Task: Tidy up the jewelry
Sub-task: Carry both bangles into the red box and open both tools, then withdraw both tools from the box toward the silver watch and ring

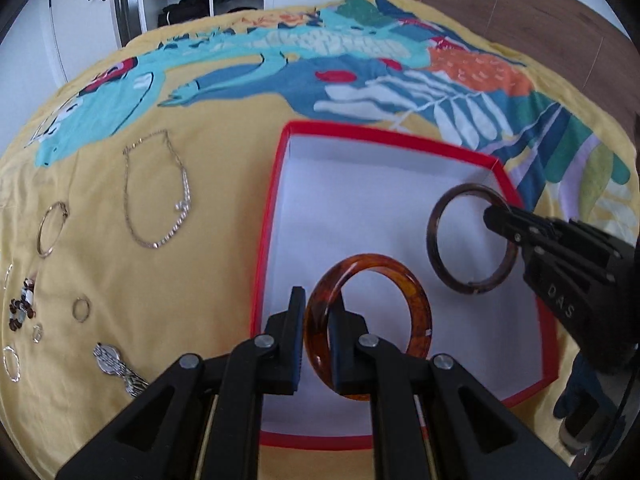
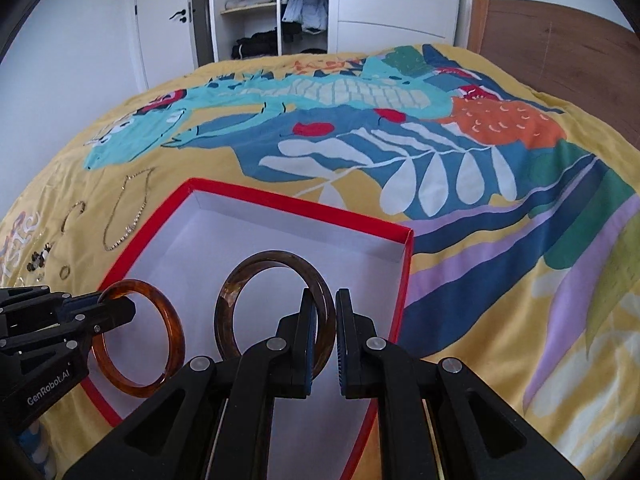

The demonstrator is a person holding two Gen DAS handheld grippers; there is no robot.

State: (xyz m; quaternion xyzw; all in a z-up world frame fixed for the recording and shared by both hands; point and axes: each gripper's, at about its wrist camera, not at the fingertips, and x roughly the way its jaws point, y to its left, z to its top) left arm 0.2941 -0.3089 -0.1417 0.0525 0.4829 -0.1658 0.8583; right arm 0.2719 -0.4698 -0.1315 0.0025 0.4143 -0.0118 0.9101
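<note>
A red box (image 1: pixel 276 184) with a white inside lies open on the bed; it also shows in the right wrist view (image 2: pixel 404 280). My left gripper (image 1: pixel 318 308) is shut on an amber bangle (image 1: pixel 416 308) and holds it upright over the box floor; the bangle shows in the right wrist view too (image 2: pixel 176 332). My right gripper (image 2: pixel 324 312) is shut on a thinner dark brown bangle (image 2: pixel 236 284), upright over the box's right part. In the left wrist view that bangle (image 1: pixel 434 232) hangs from the right gripper (image 1: pixel 494 214).
On the yellow bedspread left of the box lie a chain necklace (image 1: pixel 176 200), a thin hoop (image 1: pixel 50 228), small rings (image 1: pixel 81 308), a beaded piece (image 1: pixel 22 308) and a silver watch (image 1: pixel 116 368). A wardrobe (image 2: pixel 280 8) and headboard (image 2: pixel 560 48) stand behind.
</note>
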